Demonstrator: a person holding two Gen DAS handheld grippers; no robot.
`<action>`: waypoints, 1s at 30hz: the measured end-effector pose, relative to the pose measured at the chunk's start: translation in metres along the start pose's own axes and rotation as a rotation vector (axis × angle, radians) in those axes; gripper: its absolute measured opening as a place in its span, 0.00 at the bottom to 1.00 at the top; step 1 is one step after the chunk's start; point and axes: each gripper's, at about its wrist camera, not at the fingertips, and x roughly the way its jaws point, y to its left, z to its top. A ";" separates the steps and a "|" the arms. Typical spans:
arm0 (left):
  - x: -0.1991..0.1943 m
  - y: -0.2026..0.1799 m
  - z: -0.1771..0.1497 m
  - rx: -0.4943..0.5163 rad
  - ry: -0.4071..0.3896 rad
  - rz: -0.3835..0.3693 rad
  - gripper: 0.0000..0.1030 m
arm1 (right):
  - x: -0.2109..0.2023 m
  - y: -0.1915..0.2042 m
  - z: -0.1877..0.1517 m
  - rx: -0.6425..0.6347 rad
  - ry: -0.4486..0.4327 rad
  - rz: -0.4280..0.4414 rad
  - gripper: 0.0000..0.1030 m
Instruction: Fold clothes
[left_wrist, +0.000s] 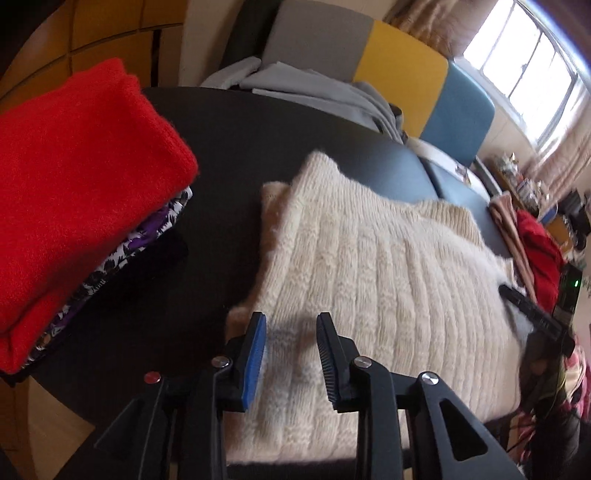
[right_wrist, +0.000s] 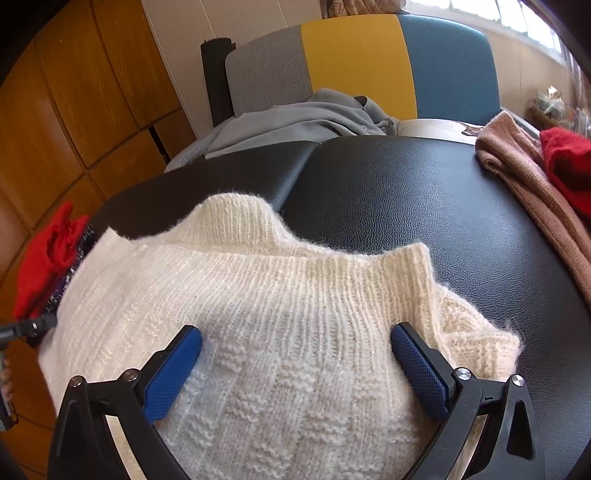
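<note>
A cream knitted sweater (left_wrist: 369, 266) lies folded on the black leather surface (left_wrist: 236, 147). My left gripper (left_wrist: 291, 325) is open and empty, hovering just over the sweater's left front edge. In the right wrist view the sweater (right_wrist: 280, 295) fills the foreground, ribbed hem towards the far side. My right gripper (right_wrist: 295, 339) is wide open above the sweater, its blue pads (right_wrist: 417, 365) either side of the knit, holding nothing. The right gripper's black finger also shows at the right edge of the left wrist view (left_wrist: 532, 314).
A stack of folded clothes with a red sweater (left_wrist: 81, 184) on top and a purple patterned garment (left_wrist: 147, 236) below sits on the left. Pink-brown and red clothes (right_wrist: 535, 177) lie at the right. Grey clothes (right_wrist: 303, 122) lie on a grey, yellow and blue sofa (right_wrist: 362, 62) behind.
</note>
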 end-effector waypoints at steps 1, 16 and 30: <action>0.001 -0.002 0.000 0.008 0.008 0.008 0.28 | 0.000 0.000 0.000 0.003 -0.003 0.005 1.00; -0.015 0.021 -0.011 0.028 0.008 -0.003 0.35 | 0.000 0.002 -0.001 -0.003 -0.001 -0.005 1.00; -0.017 0.055 -0.010 0.009 0.018 -0.348 0.54 | -0.002 0.000 -0.001 -0.003 -0.001 0.003 1.00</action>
